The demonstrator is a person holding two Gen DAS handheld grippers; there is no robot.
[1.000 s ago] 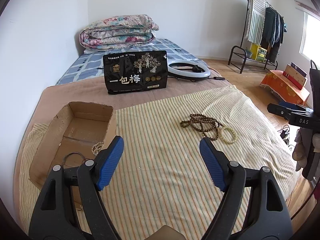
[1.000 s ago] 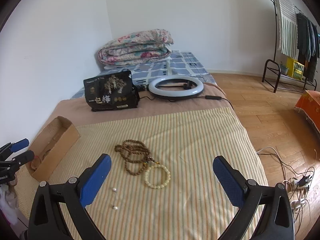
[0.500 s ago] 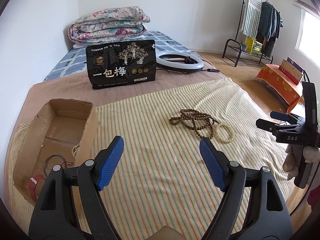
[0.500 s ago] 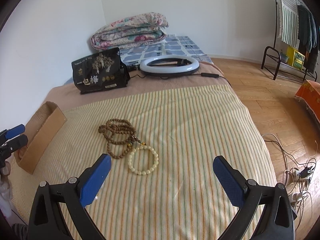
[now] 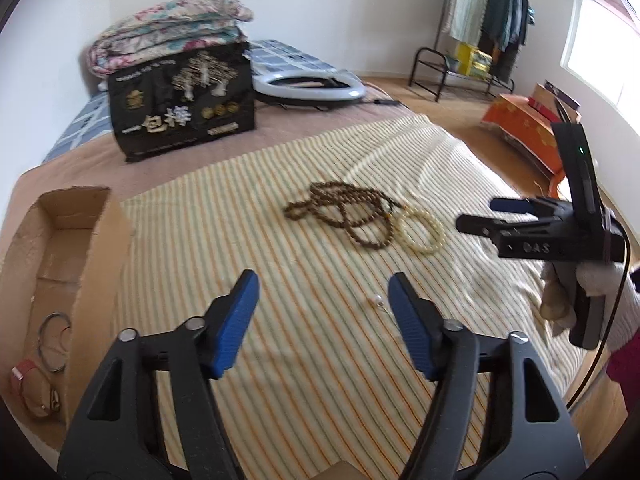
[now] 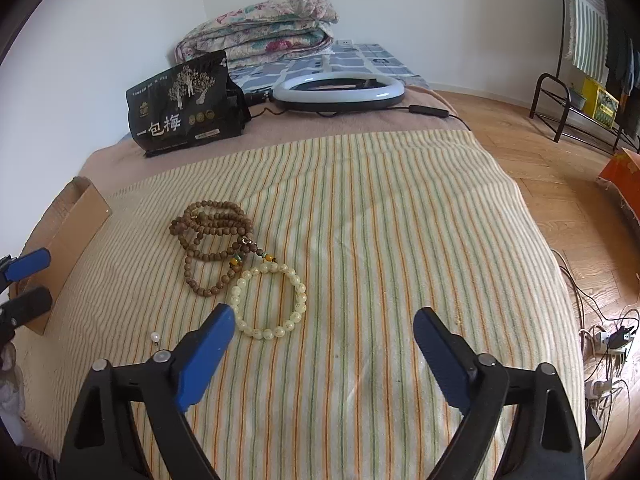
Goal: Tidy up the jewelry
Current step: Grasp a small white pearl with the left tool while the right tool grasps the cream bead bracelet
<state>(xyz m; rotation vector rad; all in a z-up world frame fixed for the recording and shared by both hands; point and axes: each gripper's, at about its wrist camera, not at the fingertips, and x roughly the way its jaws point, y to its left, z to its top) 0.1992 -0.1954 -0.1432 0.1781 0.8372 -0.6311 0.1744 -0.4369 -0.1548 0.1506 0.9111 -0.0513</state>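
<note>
Both tongs have advanced, spread and empty; right tongs (image 6: 324,320) near cream bracelet (image 6: 269,300), snack bag (image 6: 186,104) beyond.

Striped blanket (image 6: 360,208) mostly bare from 12 to 3 o'clock of the right gripper (image 6: 324,344), jaws wide. Brown beads (image 6: 212,240) and pale bracelet (image 6: 268,300) lie at its 11, touching each other; small pearl (image 6: 155,336) at 9. Box (image 5: 72,280) walls off the left edge. Black bag (image 6: 188,104) and ring light (image 6: 338,90) block the far end at 12.
</note>
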